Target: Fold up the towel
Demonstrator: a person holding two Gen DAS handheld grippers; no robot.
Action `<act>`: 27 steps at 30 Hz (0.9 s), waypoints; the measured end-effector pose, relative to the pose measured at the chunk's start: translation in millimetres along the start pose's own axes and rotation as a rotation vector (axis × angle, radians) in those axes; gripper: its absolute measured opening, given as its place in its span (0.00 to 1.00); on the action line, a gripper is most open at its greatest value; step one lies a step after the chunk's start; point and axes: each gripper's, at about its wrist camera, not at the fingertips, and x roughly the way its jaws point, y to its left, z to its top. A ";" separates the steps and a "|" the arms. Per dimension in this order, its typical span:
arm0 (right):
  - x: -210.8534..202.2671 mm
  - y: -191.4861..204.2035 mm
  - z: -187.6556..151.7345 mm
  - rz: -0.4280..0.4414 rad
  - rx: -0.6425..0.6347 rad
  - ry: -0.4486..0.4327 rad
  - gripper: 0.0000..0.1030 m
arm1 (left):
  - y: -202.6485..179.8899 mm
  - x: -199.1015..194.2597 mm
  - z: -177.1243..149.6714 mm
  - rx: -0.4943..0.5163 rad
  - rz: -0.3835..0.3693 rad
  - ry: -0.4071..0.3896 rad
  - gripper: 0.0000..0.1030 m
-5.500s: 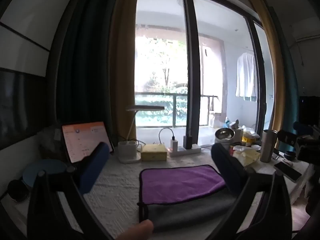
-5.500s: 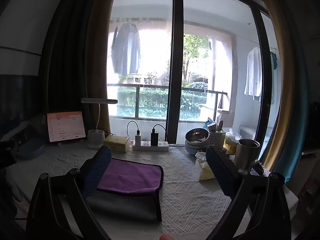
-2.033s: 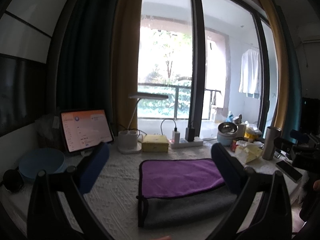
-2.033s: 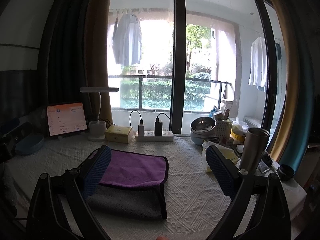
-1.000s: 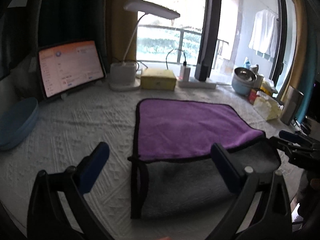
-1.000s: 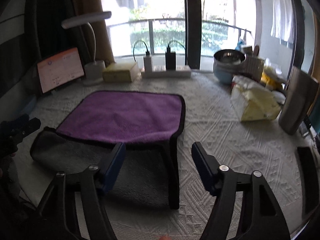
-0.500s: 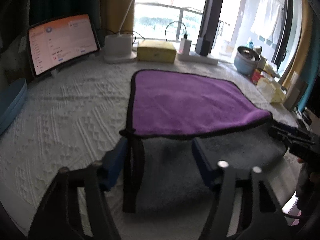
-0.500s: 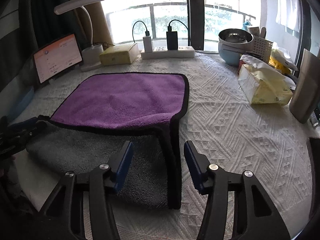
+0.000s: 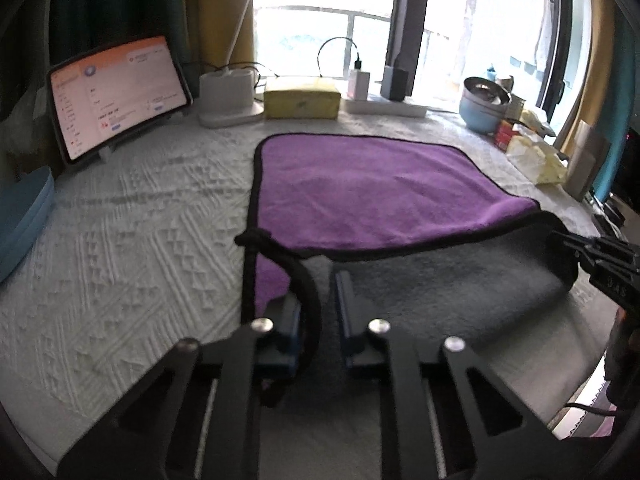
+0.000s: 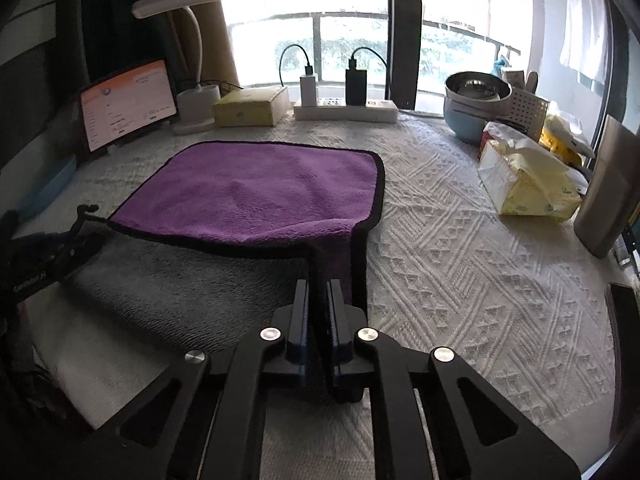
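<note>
A towel (image 9: 372,188), purple on one side and grey on the other with black trim, lies on the white textured tablecloth, its near part folded over so the grey side shows. My left gripper (image 9: 316,292) is shut on the towel's near left corner. My right gripper (image 10: 318,292) is shut on the towel (image 10: 264,196) at its near right corner. Each gripper shows at the edge of the other's view.
At the back stand a lit tablet (image 9: 116,96), a desk lamp base (image 9: 228,96), a yellow box (image 9: 302,98) and a power strip (image 10: 346,112). On the right are stacked bowls (image 10: 476,104), a tissue pack (image 10: 524,176) and a steel cup (image 10: 608,192). A blue plate (image 9: 20,216) lies left.
Both grippers came down from above the table to the towel's near corners and their jaws closed on the cloth. The left corner is now lifted and curled between the fingers.
</note>
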 end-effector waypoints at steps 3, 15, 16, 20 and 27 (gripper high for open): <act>-7.1 3.2 -0.9 0.005 -0.013 -0.023 0.06 | -2.6 -4.8 0.4 0.008 -0.021 -0.016 0.10; -31.8 6.2 9.8 0.006 -0.027 -0.131 0.05 | 1.0 -25.1 23.0 0.011 -0.051 -0.091 0.08; -33.3 5.4 11.8 0.005 -0.028 -0.139 0.05 | 1.4 -27.1 26.0 0.015 -0.049 -0.102 0.08; -37.7 2.8 20.6 0.000 -0.035 -0.169 0.05 | 0.6 -33.2 37.3 0.045 -0.040 -0.139 0.07; -39.2 -0.6 37.7 -0.013 -0.054 -0.217 0.05 | 2.1 -37.3 57.8 0.082 -0.029 -0.197 0.07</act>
